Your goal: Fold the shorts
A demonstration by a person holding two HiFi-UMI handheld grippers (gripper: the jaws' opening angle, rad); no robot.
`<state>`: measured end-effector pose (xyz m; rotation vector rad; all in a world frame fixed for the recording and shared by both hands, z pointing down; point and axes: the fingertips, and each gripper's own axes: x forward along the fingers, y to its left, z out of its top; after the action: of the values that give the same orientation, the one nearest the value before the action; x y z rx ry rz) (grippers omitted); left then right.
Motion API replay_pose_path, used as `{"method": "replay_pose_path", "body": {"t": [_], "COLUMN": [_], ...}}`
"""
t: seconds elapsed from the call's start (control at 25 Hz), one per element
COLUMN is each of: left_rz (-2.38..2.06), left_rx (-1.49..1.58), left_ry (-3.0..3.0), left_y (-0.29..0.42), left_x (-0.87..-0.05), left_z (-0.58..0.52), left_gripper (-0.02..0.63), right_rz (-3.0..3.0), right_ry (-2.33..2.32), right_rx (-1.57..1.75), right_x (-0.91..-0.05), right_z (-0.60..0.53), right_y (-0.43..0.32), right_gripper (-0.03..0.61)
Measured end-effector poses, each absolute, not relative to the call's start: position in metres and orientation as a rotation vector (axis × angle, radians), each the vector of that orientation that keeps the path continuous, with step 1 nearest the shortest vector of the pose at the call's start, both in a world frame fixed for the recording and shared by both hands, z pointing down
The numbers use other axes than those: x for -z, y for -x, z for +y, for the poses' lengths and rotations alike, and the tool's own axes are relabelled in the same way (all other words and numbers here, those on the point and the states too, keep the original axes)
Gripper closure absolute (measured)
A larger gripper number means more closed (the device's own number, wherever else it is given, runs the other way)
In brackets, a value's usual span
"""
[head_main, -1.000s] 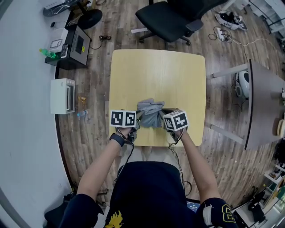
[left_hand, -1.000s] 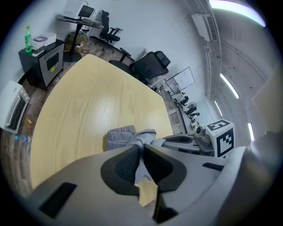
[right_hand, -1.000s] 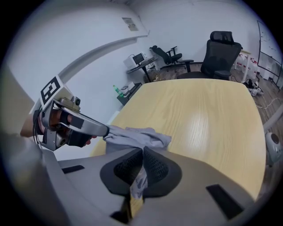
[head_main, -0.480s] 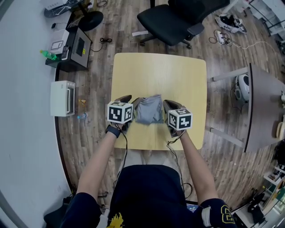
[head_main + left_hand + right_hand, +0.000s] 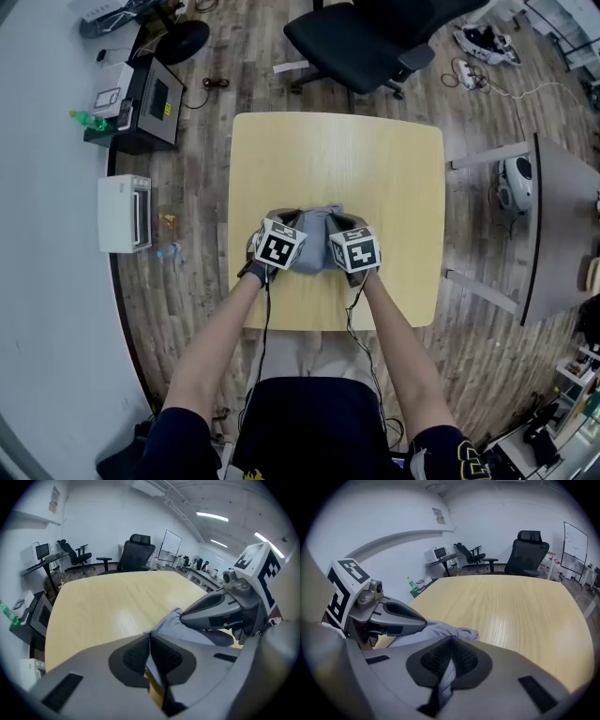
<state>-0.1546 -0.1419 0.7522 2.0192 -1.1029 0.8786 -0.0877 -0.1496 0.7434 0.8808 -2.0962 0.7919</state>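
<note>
Since both claws are down on the cloth, the step in hand looks like taking hold for a fold. Grey shorts [image 5: 314,232] lie bunched on the near half of the tabletop [image 5: 337,159], about midway between its left and right edges and well back from its far edge.

Left claw [image 5: 150,654]: jaws have just been closing. The pads are now together, with a thin fold of grey fabric pinched between them.

Right claw [image 5: 449,659]: jaws together, a strip of the same fabric caught between the pads.

Both claws point steeply down at the tabletop, side by side, one at each flank of the bundle.

Judgement, doing it well:
- Check that each grip holds only the layer meant to travel, not the whole heap.
- Raise both claws together and level, just clear of the tabletop, with the span between them taut so the edge lands straight.
- Let go only once the cloth rests flat on the tabletop.
- Risk: the left pinch looks shallow and may slip.
</note>
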Motion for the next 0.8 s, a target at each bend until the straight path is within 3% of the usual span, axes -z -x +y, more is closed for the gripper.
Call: {"method": "replay_pose_path", "body": {"t": [0.44, 0.64, 0.8], "left_rz": [-1.204, -1.421, -1.409], "left_rx": [-0.822, -0.642, -0.553], "left_ry": [-2.011, -2.054, -2.125], "left_y": [0.157, 0.219, 0.237], "left_x": [-0.747, -0.637, -0.549], "left_z": [-0.187, -0.19, -0.119], "left_gripper": [0.591, 0.545, 0.535], "right_rz": [-2.114, -2.31, -2.381], "right_ry": [-0.883, -1.102, -1.213], "right_rx": [-0.703, -0.777, -0.832], "right_x": [-0.739, -0.623, -0.534], "right_z": [-0.196, -0.214, -0.149], "right_y": [0.09, 0.049, 0.008], "right_gripper": [0.561, 0.56, 0.561]}}
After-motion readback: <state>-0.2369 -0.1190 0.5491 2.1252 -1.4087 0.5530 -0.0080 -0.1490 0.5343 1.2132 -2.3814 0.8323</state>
